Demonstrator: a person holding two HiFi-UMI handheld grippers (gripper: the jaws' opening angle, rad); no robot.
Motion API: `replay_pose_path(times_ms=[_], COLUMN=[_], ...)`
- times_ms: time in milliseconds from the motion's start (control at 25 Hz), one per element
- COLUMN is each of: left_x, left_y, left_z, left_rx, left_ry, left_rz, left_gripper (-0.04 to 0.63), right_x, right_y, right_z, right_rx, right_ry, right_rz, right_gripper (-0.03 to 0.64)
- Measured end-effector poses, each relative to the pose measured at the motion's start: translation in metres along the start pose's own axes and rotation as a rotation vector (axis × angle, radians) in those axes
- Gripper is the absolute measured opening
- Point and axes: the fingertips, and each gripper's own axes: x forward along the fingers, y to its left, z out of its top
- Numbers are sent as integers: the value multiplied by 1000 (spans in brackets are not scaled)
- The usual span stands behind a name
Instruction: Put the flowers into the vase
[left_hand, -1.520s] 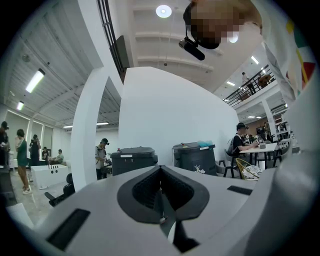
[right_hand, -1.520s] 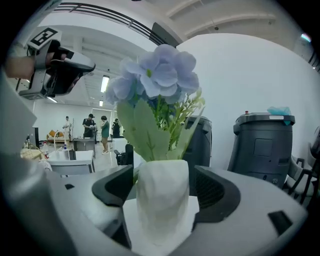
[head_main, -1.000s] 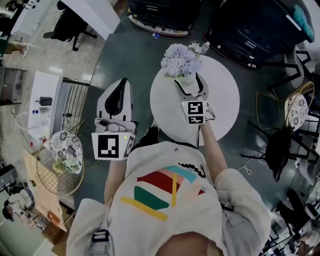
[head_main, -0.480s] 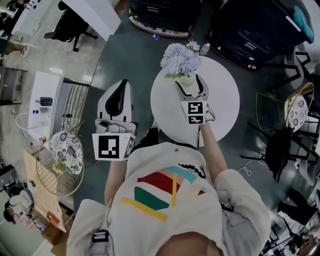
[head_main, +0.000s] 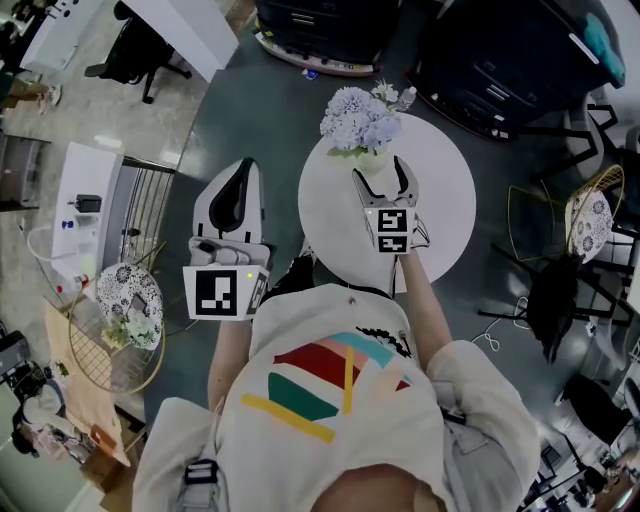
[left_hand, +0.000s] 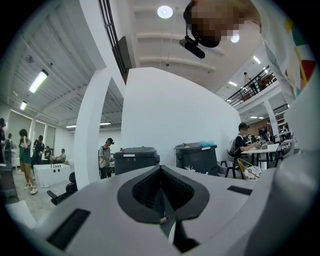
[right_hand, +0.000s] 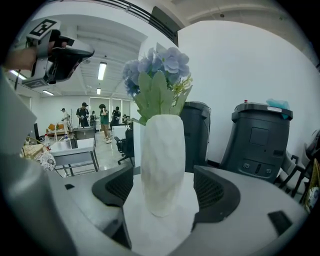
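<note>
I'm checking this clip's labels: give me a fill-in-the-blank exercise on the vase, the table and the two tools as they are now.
1. The white vase, with blue flowers in it, stands on a table whose top is ____ in shape.
2. The right tool has its jaws ____ (apart/together), one on either side of the vase.
3. The left tool, beside the table, holds nothing; its jaws are ____ (apart/together).
Missing words: round; apart; together.

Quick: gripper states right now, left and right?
Left gripper: shut, nothing in it.
Right gripper: open, jaws either side of the vase, not pressing it.
</note>
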Motion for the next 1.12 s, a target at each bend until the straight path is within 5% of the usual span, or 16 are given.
replay_pose_path(times_ms=[520, 760, 1120], left_x=[6, 9, 17], left_y=[-5, -13, -32], left_z=[3, 8, 16], left_rx=[-2, -4, 1], left_ry=[-22, -42, -66], left_rz=[-29, -62, -127], left_gripper=[5, 5, 5], right_x=[-42, -69, -129], right_y=[4, 14, 2], right_z=[-31, -54, 36], right_rx=[-10, 163, 229], right_ry=[67, 155, -43], right_rz=[-7, 51, 37], right_gripper=[362, 360, 339])
